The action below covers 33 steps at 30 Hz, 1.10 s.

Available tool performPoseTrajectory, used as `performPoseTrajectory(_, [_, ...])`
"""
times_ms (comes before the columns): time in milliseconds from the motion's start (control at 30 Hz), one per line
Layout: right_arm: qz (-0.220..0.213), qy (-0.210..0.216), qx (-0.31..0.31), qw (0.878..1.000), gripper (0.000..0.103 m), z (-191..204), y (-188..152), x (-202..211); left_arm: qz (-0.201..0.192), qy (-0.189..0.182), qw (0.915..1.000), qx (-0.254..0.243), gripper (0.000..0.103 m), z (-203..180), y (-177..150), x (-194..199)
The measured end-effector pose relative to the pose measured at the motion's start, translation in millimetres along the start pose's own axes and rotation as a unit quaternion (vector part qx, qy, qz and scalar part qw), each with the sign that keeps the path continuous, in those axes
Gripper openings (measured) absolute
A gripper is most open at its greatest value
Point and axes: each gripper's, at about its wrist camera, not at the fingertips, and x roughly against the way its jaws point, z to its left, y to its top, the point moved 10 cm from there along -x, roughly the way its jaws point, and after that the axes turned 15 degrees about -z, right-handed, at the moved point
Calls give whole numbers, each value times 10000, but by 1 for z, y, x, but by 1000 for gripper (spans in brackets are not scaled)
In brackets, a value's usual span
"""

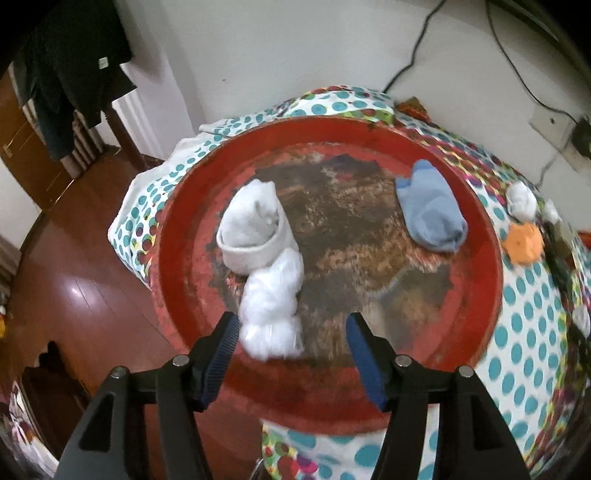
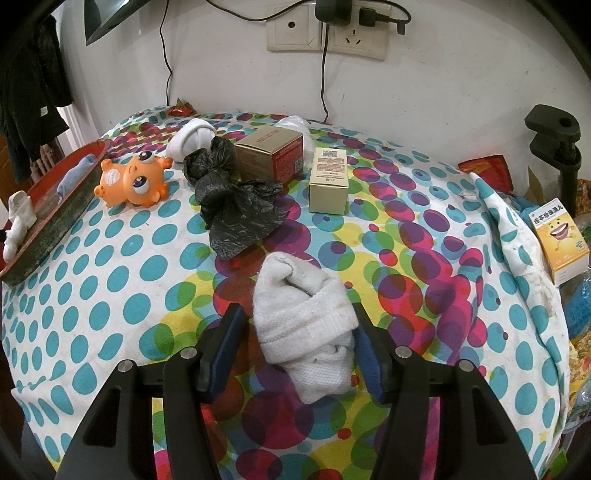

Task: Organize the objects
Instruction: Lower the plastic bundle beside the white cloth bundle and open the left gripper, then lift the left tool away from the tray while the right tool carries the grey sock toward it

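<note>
The rolled white sock (image 2: 303,325) lies on the spotted cloth (image 2: 110,258) covering the table, between the right gripper (image 2: 295,350) fingers (image 2: 225,347). Its long axis runs away from the camera, cuffed end far, loose end near. The right-hand pad touches the sock; a gap shows at the left-hand pad, so a firm grip cannot be confirmed.

Only the left wrist view shows the inside of the red round tray (image 1: 177,206). A second white sock roll (image 1: 251,229) and a white crumpled bundle (image 1: 273,310) lie touching at its left side; a blue sock (image 1: 428,214) lies at its right side, well apart. The left gripper (image 1: 291,332) points steeply down over the tray, fingers (image 1: 225,343) wide, nothing gripped; the bundle sits just beside the left-hand pad.

Only the right wrist view shows the orange toy fish (image 2: 136,177), the black plastic bag (image 2: 236,206), two cardboard boxes (image 2: 328,181) and the wall sockets (image 2: 328,29).
</note>
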Motion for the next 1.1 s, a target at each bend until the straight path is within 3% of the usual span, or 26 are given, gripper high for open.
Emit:
performPoseTrajectory(267, [17, 30, 9, 10000, 61, 0, 0, -1, -212, -520, 9982, -221, 62, 0, -10, 18])
performPoseTrajectory(400, [32, -27, -12, 10000, 63, 0, 0, -1, -335, -989, 9939, -355, 62, -3, -21, 16])
performPoseTrajectory(533, [14, -163, -107, 9998, 55, 1, 0, 1, -381, -1183, 9917, -321, 62, 3, -30, 18])
performPoseTrajectory(567, [2, -203, -85, 9998, 47, 3, 0, 2, -463, -1196, 9910, -377, 62, 4, -31, 21])
performPoseTrajectory(667, [-11, -342, -167, 9993, 41, 5, -1, 5, -608, -1227, 9893, -501, 62, 5, -30, 28])
performPoseTrajectory(867, [9, -629, -209, 9978, 40, 9, 0, 8, -593, -1219, 9889, -609, 62, 11, -32, 35])
performPoseTrajectory(1100, [-77, -686, -257, 9973, 40, 34, 5, 20, -604, -794, 9941, -427, 62, 44, -37, 36])
